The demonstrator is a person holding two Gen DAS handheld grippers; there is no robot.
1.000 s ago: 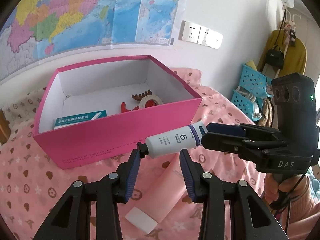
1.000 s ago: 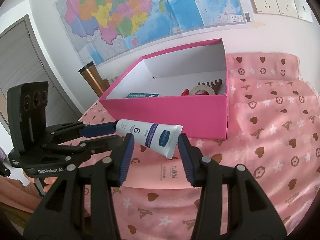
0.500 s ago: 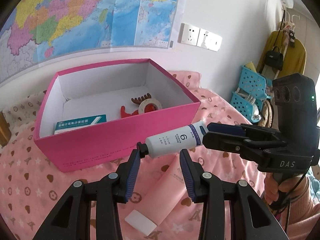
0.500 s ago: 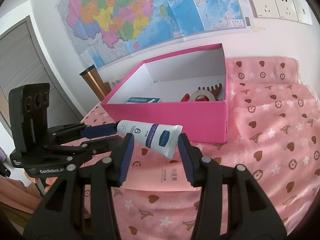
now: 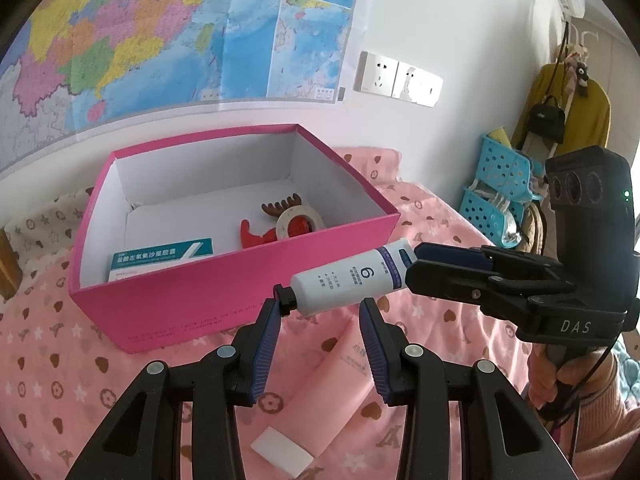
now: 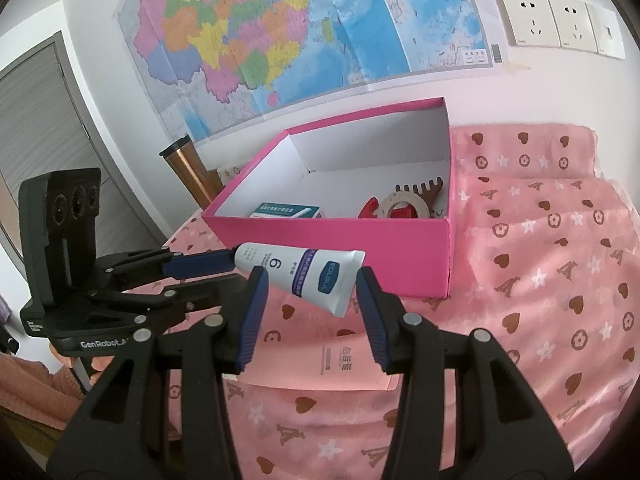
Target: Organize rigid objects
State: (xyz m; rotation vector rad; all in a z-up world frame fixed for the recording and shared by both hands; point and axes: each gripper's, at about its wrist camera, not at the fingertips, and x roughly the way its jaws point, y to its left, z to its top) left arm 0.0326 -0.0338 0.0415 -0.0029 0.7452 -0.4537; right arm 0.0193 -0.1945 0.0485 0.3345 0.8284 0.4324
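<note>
The white tube [image 5: 348,280], printed with a 6, hangs in the air just in front of the near wall of the pink box [image 5: 224,300], carried between both grippers. The right gripper [image 6: 310,280] has its jaws closed on the flat crimped end. The left gripper [image 5: 320,308] has its jaws narrow around the end with the black cap, and the cap touches its left pad.

Inside the box, a teal-and-white medicine carton [image 5: 160,258] lies at the near left. A tape roll [image 5: 300,222] sits to the right on a red item [image 5: 256,236], with a brown antler-shaped piece [image 5: 282,204] just behind it.

On the pink patterned cloth [image 5: 48,368] that covers the surface, a pink tube [image 5: 332,392] with a white cap [image 5: 282,450] lies below the grippers, near the box. A copper tumbler [image 6: 192,172] stands beyond the far left corner of the box. A map [image 6: 280,32] and wall sockets [image 6: 560,20] are on the far wall.
</note>
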